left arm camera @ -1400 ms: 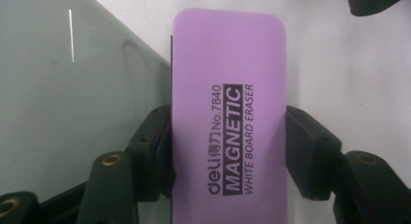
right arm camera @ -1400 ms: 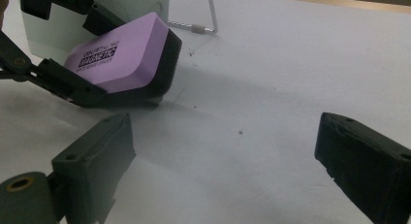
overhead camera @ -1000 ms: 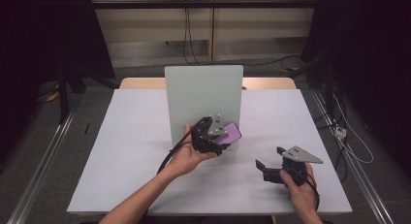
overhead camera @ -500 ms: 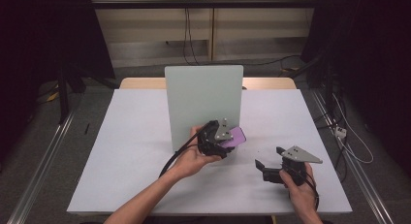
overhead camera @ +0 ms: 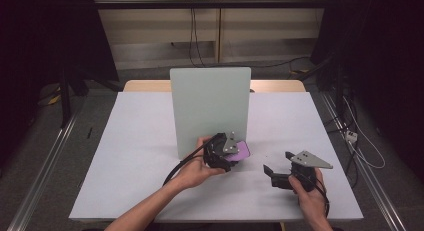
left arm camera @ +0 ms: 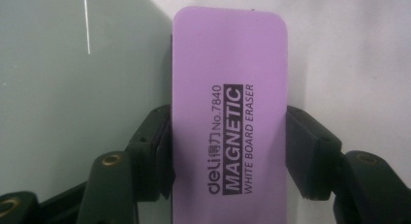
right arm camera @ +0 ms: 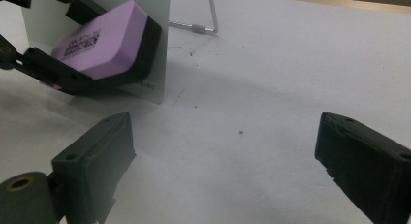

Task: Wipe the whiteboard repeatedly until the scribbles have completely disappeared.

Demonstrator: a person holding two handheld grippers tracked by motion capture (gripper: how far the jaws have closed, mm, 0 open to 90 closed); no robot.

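A purple magnetic whiteboard eraser (left arm camera: 228,117) with a black felt base is clamped between the jaws of my left gripper (overhead camera: 236,152). The eraser (overhead camera: 242,151) is at the lower right corner of an upright pale grey-green board (overhead camera: 210,106) standing mid-table. In the right gripper view the eraser (right arm camera: 102,35) tilts with its felt side against the board (right arm camera: 145,90). My right gripper (overhead camera: 279,163) rests low on the table to the right, with its jaws wide apart and nothing between them (right arm camera: 225,129).
The white table top (overhead camera: 125,156) spreads wide on both sides of the board. A thin wire stand leg (right arm camera: 211,20) props the board from behind. Dark floor, rails and cables surround the table.
My left gripper has slid the eraser down and a little right along the board toward its lower right corner. The right gripper has stayed put.
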